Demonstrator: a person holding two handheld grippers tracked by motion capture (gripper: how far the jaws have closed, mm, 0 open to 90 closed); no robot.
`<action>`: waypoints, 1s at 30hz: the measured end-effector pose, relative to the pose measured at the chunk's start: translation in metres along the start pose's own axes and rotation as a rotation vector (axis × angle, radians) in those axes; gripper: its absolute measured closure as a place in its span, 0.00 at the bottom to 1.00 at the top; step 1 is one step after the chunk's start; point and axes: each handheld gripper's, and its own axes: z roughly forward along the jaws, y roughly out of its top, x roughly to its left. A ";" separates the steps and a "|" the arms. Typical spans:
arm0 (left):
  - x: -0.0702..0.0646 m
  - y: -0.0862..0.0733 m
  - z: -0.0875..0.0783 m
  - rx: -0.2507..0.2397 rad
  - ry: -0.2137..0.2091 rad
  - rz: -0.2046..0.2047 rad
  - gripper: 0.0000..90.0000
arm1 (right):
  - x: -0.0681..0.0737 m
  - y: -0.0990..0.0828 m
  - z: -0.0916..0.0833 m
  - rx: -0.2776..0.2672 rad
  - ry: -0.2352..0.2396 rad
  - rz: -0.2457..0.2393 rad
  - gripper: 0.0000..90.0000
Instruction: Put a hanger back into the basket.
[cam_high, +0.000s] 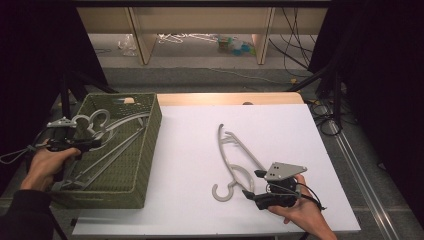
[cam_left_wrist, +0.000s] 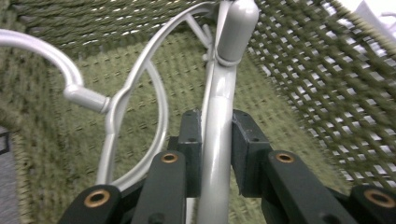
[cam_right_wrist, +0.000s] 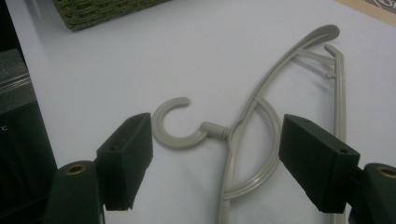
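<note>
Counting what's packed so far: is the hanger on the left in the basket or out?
In. The hanger lies inside the green basket, and the left hand-held gripper grips its bar.

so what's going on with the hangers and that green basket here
A person is working with a gripper in each hand. The left gripper is inside the green woven basket, its jaws closed around the bar of a grey hanger, with other hangers lying beside it in the basket. The right gripper hovers open above another grey hanger that lies flat on the white table, jaws either side of its neck, not yet gripping it.
</note>
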 end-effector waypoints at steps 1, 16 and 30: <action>0.001 0.000 0.000 -0.004 0.003 -0.011 0.83 | 0.000 0.000 0.000 0.000 -0.001 -0.002 0.30; 0.012 -0.005 0.001 0.040 0.117 -0.028 0.82 | 0.000 -0.001 0.001 0.006 0.003 -0.003 0.30; 0.021 -0.011 -0.001 0.075 0.156 -0.051 0.78 | 0.000 -0.002 0.002 0.009 0.004 0.002 0.30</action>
